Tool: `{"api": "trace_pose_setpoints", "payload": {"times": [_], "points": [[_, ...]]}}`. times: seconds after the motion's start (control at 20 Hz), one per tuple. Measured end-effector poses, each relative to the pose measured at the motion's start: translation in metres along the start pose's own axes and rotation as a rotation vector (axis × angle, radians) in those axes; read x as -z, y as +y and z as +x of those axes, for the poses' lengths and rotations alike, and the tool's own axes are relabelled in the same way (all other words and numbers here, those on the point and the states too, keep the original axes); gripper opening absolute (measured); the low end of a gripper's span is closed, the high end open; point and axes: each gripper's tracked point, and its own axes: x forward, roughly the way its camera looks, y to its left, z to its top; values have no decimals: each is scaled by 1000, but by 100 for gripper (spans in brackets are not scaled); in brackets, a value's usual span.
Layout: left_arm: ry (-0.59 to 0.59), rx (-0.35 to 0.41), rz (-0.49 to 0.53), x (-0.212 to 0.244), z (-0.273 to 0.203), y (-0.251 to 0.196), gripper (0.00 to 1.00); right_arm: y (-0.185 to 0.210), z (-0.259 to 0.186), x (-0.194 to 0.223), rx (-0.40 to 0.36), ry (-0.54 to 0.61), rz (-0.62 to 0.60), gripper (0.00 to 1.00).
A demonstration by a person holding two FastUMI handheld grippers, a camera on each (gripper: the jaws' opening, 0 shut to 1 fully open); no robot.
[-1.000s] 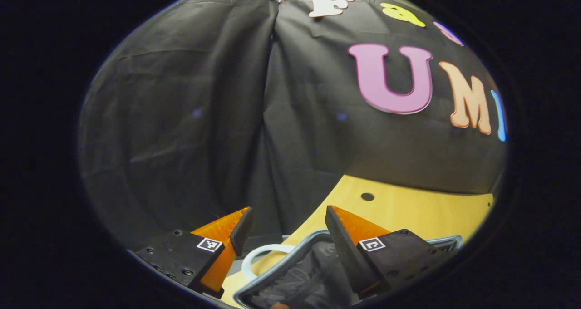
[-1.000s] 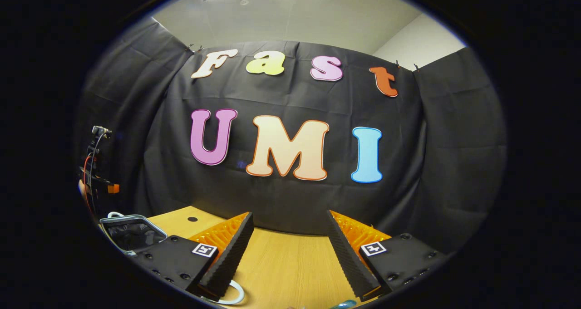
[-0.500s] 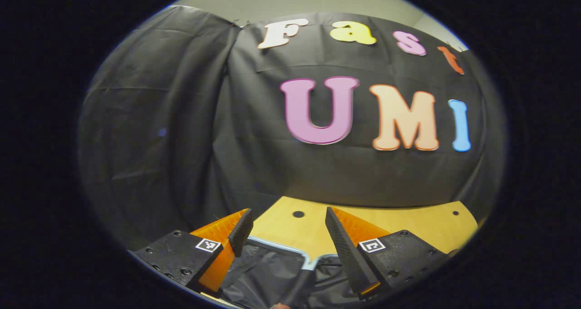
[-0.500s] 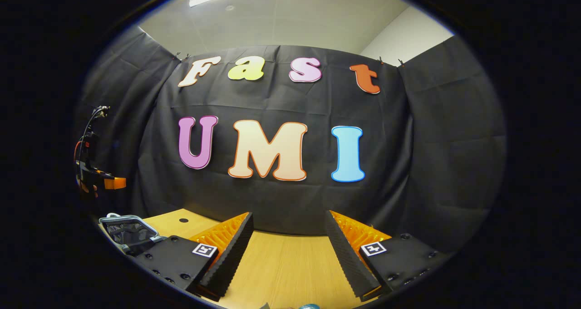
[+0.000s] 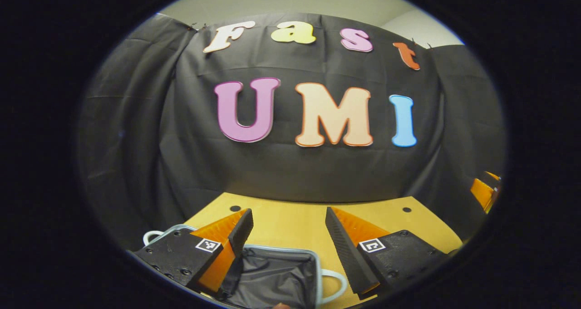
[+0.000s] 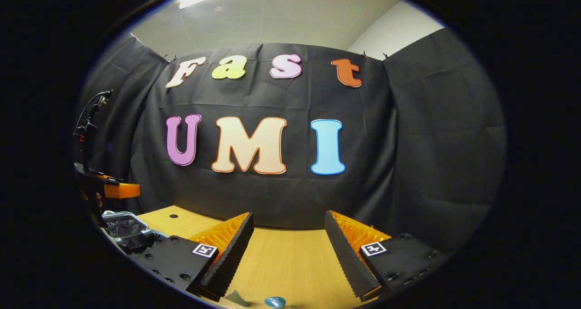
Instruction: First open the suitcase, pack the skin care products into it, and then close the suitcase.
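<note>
The suitcase lies open on the wooden table, its dark grey lining showing inside a pale rim, with a pale handle on its right side. My left gripper hovers over it, open and holding nothing. My right gripper is open too, above bare table with nothing between its fingers. In the right gripper view the suitcase sits at the far left under the left gripper. A small blue round item and a greenish piece peek in at that view's bottom edge; what they are I cannot tell.
The wooden table runs back to the black cloth wall and has small dark holes near its far edge. In the left gripper view the right gripper shows at the far right edge.
The left gripper view has swung right, from the booth's left corner to face the back wall, and the open suitcase now lies under its fingers. The right gripper shifted slightly; the blue item shows more.
</note>
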Motion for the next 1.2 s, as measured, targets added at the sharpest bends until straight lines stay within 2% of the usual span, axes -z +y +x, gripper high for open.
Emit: {"api": "trace_pose_setpoints", "payload": {"times": [0.25,0.5,0.7,0.95,1.2], "points": [[67,103,-10,32,-6,-69,94,-27,-12,7,1,15,-10,100],[160,181,-17,79,-15,-128,95,-50,-20,14,-5,25,-16,96],[237,243,-27,116,-24,-171,95,-67,-25,19,-11,32,-24,100],[325,303,-10,164,-30,-207,95,-80,-27,33,-16,64,-30,98],[435,339,-10,222,-33,-225,92,-84,-28,46,-21,87,-34,100]]}}
